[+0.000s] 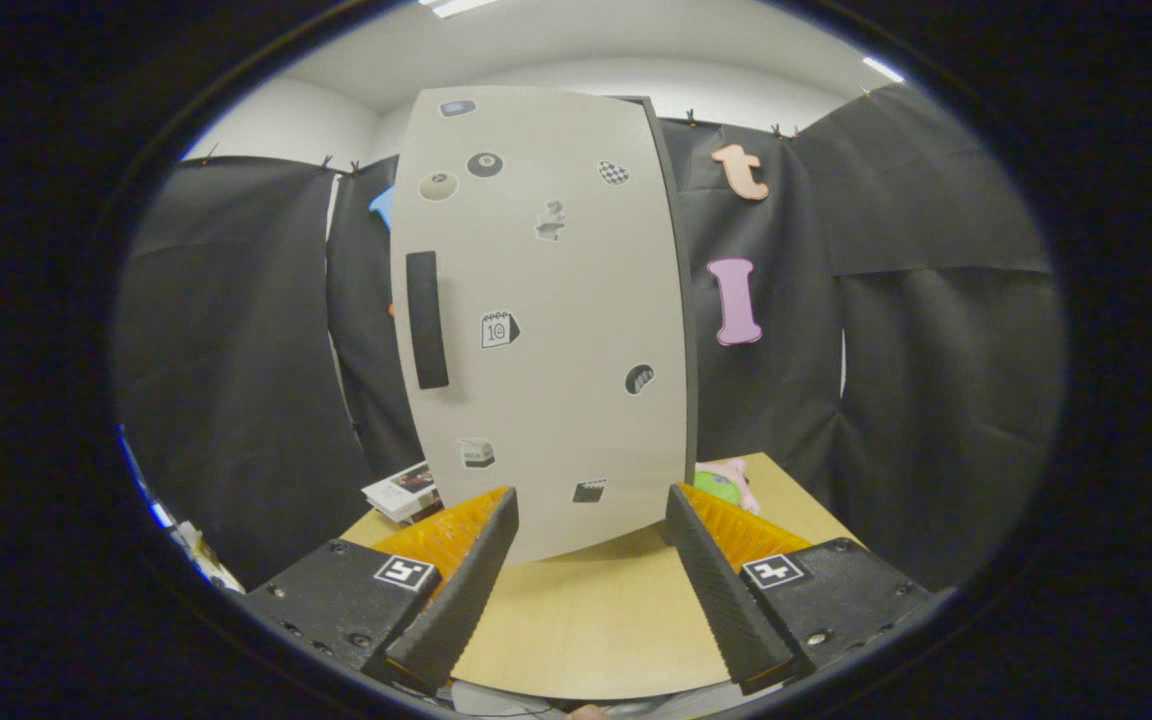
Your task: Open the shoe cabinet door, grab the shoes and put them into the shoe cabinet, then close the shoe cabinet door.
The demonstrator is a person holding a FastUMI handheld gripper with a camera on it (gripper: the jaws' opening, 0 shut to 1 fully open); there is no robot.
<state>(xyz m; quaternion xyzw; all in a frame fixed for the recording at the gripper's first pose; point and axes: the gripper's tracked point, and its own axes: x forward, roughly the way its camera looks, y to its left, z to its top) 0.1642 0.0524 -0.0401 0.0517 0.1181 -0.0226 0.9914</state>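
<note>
Your gripper [591, 510] has its fingers spread wide, holding nothing, above the wooden table [586, 630]. Just beyond them stands the shoe cabinet [546, 320], door shut, its dark handle [426, 320] near the left edge. Behind the cabinet's right side lies a plush toy [726, 485]; behind its left side, a booklet [404, 492].

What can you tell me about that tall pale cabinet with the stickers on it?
The shoe cabinet stands upright on the wooden table, just ahead of the gripper, whose open fingers touch nothing. Its door is a smooth, pale grey panel and looks shut. A dark vertical handle sits near the door's left edge, and small stickers are scattered over it. A dark side edge shows on the right. A pink and green soft toy peeks out behind its lower right corner.
</note>
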